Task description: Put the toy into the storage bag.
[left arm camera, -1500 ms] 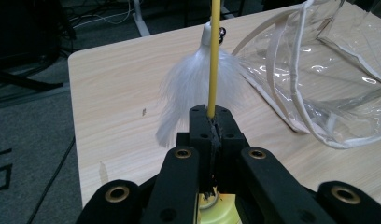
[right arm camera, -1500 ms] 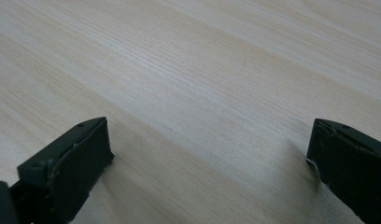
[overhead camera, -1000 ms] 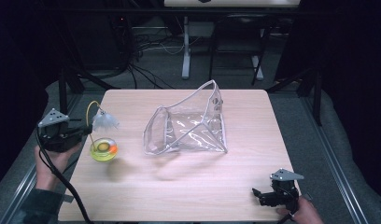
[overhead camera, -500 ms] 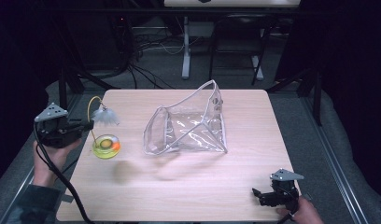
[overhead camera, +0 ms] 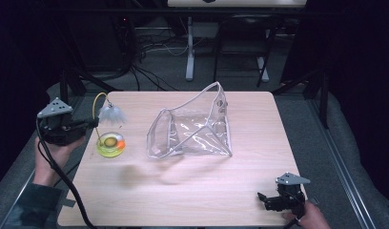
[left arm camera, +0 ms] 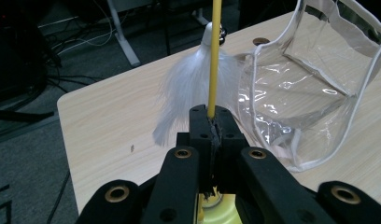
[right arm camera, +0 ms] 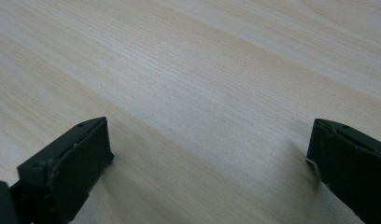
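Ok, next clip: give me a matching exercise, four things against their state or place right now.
Things:
1. left gripper
2. right gripper
3. clear pouch
4. white feather tuft

States:
A. open, over bare wood
B. standing mid-table, mouth gaping
C. shut on the yellow wand
D. hanging from the wand's curved end

Pairs: 1-C, 2-A, 3-B, 4-D

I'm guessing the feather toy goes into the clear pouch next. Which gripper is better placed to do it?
Left, probably. The left gripper is shut on the toy's yellow wand, with the pouch beside it. The right gripper is open at the table's near right corner.
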Available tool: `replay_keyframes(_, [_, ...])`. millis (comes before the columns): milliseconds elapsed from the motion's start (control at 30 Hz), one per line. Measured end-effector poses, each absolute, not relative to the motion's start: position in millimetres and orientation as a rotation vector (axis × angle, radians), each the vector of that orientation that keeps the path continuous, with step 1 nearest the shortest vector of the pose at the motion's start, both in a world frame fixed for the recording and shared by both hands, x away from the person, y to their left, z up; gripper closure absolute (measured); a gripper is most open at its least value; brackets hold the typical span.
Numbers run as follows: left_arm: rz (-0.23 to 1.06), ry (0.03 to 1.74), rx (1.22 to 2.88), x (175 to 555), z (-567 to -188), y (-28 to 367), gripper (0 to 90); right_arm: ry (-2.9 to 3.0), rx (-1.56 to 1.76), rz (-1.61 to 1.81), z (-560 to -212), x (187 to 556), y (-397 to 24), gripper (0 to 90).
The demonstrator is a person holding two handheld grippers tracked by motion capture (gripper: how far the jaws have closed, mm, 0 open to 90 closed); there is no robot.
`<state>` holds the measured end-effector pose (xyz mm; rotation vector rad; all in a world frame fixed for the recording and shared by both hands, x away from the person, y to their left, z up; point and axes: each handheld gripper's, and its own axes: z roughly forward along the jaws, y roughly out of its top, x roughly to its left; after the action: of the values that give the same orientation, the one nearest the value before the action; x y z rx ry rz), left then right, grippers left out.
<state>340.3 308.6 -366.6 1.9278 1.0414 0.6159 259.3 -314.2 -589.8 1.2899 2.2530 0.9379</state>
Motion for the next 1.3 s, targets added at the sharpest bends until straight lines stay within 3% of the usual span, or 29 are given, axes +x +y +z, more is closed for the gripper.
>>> replay_keyframes(1300, [0.624, 0.877, 1.987, 367.5, -319.8, 265.5, 88.2, 2.255, 1.29, 0.933, -589.6, 259.2, -314.3, 0.0])
